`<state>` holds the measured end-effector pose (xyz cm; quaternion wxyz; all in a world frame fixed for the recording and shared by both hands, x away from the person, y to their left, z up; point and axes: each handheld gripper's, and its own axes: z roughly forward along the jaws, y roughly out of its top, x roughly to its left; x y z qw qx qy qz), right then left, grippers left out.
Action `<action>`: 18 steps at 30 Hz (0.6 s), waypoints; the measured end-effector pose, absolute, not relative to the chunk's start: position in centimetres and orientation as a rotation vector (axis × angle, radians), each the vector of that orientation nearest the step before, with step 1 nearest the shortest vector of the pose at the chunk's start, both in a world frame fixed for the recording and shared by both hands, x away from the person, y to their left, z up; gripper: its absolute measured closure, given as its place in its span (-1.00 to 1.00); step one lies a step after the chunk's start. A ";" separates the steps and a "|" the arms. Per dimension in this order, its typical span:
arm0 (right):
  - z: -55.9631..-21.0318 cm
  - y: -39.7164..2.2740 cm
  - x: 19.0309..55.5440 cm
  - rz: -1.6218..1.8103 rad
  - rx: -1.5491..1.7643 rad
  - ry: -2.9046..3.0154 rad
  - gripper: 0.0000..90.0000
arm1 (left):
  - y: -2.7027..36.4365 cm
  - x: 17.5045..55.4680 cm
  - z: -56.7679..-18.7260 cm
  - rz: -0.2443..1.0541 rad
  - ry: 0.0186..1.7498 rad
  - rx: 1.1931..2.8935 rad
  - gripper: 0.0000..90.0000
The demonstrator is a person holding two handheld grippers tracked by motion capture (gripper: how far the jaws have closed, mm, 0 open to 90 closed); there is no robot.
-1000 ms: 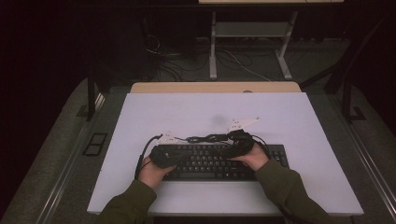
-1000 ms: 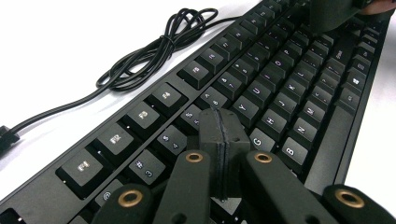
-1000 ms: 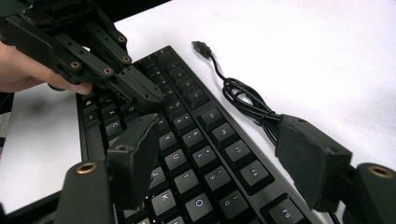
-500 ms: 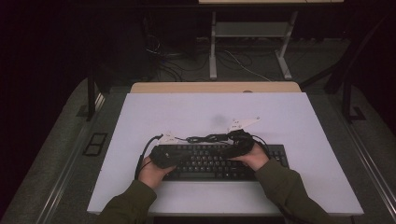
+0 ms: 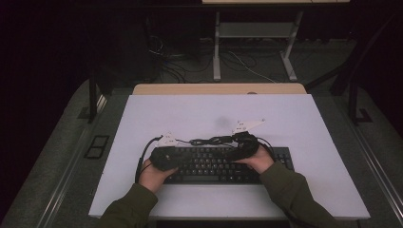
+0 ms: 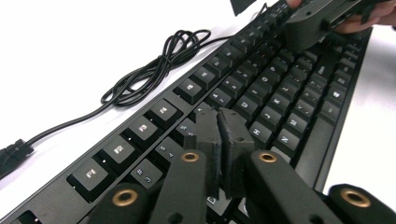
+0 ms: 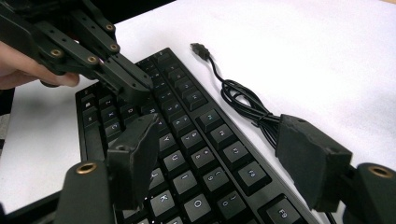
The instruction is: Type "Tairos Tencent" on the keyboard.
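A black keyboard point(image 5: 223, 164) lies near the front of the white table point(image 5: 190, 114). Its black cable point(image 5: 209, 140) is bundled behind it, with the USB plug point(image 7: 200, 49) loose on the table. My left gripper point(image 6: 218, 116) hovers over the left keys. Its pads are together apart from a hair-thin slit that has just appeared, and nothing is between them. My right gripper point(image 7: 219, 135) stands wide open over the right-hand keys, gripping nothing. In the high view the left gripper point(image 5: 183, 159) and the right gripper point(image 5: 234, 153) point toward each other over the keyboard. Each gripper view shows the other: the right gripper point(image 6: 308, 28), the left gripper point(image 7: 135, 88).
A wooden desk edge point(image 5: 218, 89) runs behind the white table. Beyond it the dark floor holds loose cables and a metal frame point(image 5: 216, 47). A floor plate point(image 5: 97, 146) lies left of the table. Bare white table surface stretches behind and beside the keyboard.
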<state>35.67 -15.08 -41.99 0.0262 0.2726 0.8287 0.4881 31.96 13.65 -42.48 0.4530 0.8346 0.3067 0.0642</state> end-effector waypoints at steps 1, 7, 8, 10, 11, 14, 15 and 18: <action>-42.0 -15.1 35.7 1.510 0.843 2.560 -0.34 | 13.7 31.9 -42.4 0.159 0.753 2.061 0.88; -41.9 -15.1 35.7 1.514 0.838 2.556 -0.34 | 14.0 31.4 -42.2 0.171 0.746 2.042 0.61; -41.9 -15.1 35.6 1.514 0.834 2.557 -0.33 | 14.1 31.4 -42.2 0.175 0.749 2.036 0.55; -41.8 -15.1 35.6 1.513 0.839 2.558 -0.32 | 14.3 31.3 -42.1 0.178 0.747 2.035 0.41; -41.8 -15.1 35.6 1.516 0.840 2.560 -0.31 | 14.3 31.2 -42.1 0.180 0.750 2.030 0.35; -41.8 -15.1 35.5 1.504 0.831 2.567 -0.24 | 14.6 31.1 -42.2 0.184 0.745 2.028 0.15; -41.9 -15.1 35.5 1.500 0.822 2.572 -0.20 | 14.7 31.1 -42.3 0.186 0.751 2.024 0.08; -41.9 -15.0 35.4 1.492 0.813 2.582 -0.10 | 15.0 31.1 -42.3 0.197 0.750 2.017 -0.12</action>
